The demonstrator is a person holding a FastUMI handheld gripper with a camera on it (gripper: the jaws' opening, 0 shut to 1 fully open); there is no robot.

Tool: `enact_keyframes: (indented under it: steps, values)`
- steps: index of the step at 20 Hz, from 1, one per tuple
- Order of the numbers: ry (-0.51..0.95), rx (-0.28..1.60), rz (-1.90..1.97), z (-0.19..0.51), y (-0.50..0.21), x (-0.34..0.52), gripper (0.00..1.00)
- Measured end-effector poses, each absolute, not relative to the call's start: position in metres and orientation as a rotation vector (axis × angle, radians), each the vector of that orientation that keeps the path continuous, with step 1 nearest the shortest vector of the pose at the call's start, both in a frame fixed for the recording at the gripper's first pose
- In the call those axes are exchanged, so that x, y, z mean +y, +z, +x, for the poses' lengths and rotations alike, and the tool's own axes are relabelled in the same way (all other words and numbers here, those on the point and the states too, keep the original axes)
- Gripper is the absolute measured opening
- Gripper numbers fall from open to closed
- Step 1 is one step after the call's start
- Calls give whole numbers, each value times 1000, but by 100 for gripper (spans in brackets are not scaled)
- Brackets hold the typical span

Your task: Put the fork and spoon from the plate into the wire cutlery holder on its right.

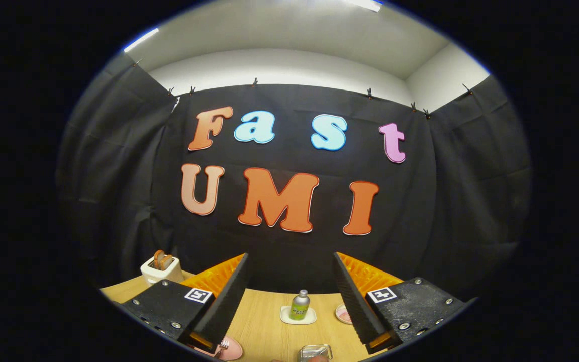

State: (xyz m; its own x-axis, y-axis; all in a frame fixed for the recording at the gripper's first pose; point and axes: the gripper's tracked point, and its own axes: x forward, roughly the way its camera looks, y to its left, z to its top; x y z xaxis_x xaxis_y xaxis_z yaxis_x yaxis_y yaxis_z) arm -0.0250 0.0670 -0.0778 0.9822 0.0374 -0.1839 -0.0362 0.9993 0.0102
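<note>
Now the tongs (289, 286) are hanging wide open over the counter (264, 327), gripping nothing. Below the left finger, the fork (224, 344) is lying on the pink plate (232, 349); the wire holder (314, 353) is sitting between the fingers, near a green bottle (299, 304).

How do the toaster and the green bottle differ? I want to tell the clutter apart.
The toaster is cream and boxy, with bread slices poking out; the green bottle is slim with a silver cap. The toaster stands beyond the left finger, the bottle on a pale coaster ahead of the open tongs. Both stand upright on the wooden table.
</note>
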Motion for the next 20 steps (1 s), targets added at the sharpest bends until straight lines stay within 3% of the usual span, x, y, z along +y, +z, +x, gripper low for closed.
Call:
enact_keyframes:
  steps: [10, 20]
  values:
    - [123, 485, 77, -35, -183, 131, 95]
    - [256, 834, 25, -92, -293, 188, 89]
